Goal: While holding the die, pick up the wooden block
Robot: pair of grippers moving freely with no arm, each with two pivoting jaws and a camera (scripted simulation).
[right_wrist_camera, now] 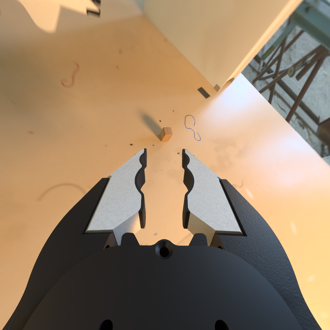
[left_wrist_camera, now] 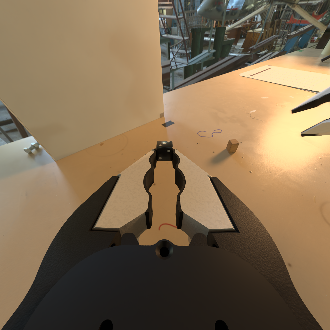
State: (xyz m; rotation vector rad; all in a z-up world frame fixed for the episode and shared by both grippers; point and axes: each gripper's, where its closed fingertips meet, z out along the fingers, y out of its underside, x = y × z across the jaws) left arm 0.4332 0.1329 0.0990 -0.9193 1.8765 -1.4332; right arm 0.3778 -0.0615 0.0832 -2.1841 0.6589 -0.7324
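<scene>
My left gripper (left_wrist_camera: 164,151) is shut on a black die with white pips (left_wrist_camera: 164,150), held at the fingertips above the tan table (left_wrist_camera: 71,187). A small wooden block (left_wrist_camera: 232,146) stands on the table to the right of the die. In the right wrist view the wooden block (right_wrist_camera: 166,134) sits just ahead of my right gripper (right_wrist_camera: 164,151), which is open and empty above the table. The right gripper's fingers (left_wrist_camera: 310,105) also show at the right edge of the left wrist view.
A tall cream panel (left_wrist_camera: 80,71) stands upright at the left, also in the right wrist view (right_wrist_camera: 205,35). A silver bolt (left_wrist_camera: 32,148) lies beside its left end. A white sheet (left_wrist_camera: 289,78) lies at the far right. The table edge (right_wrist_camera: 285,114) runs on the right.
</scene>
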